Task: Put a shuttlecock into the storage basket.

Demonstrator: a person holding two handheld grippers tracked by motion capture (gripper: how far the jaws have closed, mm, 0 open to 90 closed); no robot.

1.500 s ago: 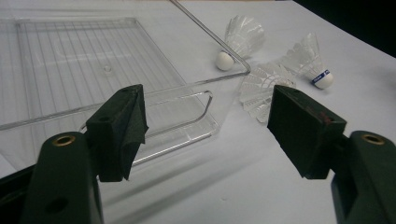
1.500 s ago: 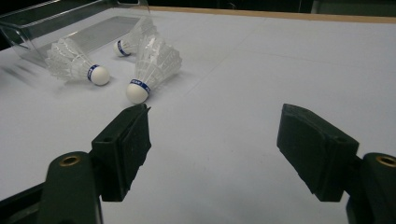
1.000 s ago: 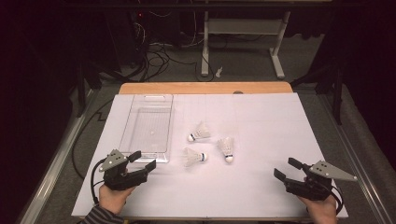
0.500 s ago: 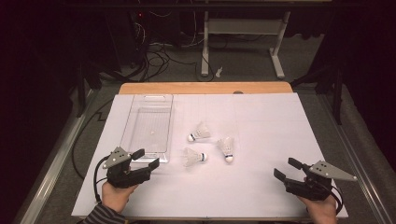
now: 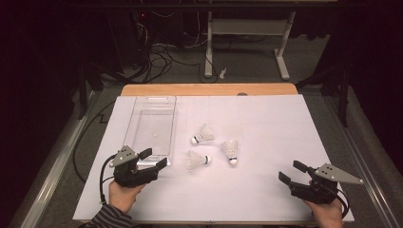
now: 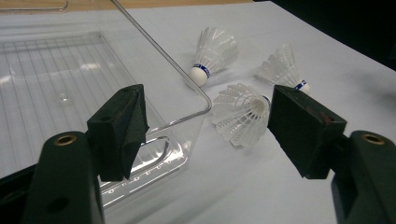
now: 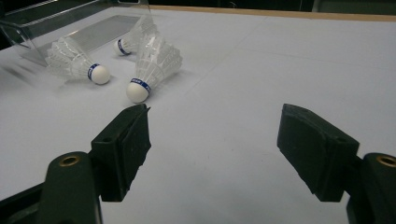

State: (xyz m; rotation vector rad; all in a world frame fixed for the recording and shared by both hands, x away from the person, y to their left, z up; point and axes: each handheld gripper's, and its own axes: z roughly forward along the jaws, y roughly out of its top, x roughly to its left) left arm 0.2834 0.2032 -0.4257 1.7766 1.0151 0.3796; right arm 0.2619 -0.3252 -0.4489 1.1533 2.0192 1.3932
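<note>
Three white feather shuttlecocks lie on the white table cover: one nearest the tray [image 5: 203, 135], one to the right [image 5: 230, 151], one nearest me [image 5: 196, 160]. A clear plastic tray [image 5: 142, 124] stands left of them. My left gripper [image 5: 156, 157] is open at the tray's near right corner, just left of the nearest shuttlecock [image 6: 240, 112]. In the left gripper view the tray corner [image 6: 187, 119] sits between the jaws. My right gripper [image 5: 290, 171] is open at the front right, well apart from the shuttlecock [image 7: 154, 65] ahead of it.
The wooden table edge [image 5: 209, 89] runs along the back. Beyond it are cables and a desk frame [image 5: 247, 42] on the dark floor. White cover stretches between the shuttlecocks and the right gripper.
My left gripper has moved forward and slightly right, up to the tray's near corner. The right gripper and the shuttlecocks have stayed put.
</note>
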